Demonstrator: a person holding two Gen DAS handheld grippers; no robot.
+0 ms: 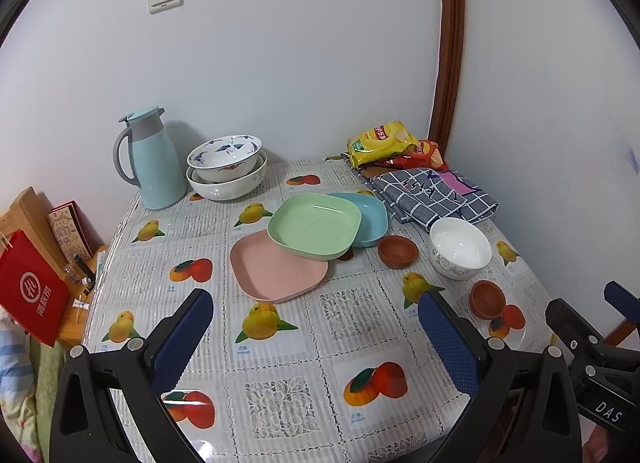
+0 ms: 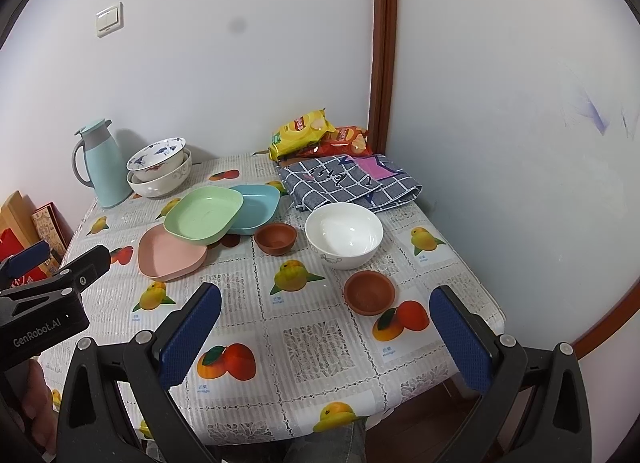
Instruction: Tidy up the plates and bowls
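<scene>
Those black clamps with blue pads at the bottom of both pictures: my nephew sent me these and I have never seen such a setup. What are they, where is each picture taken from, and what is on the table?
They are hand-held grippers, one in each of a person's hands, not a robot arm. Each carries a wide-angle camera looking along its two fingers. One picture is from the left gripper, the other from the right gripper. Both are open and hold nothing.

On the table with its fruit-print cover lie three plates overlapping: the green plate rests on the pink plate and the blue plate. Nearby stand a white bowl and two small brown bowls. At the back are stacked patterned bowls, a light blue jug, snack bags and a checked cloth.
</scene>
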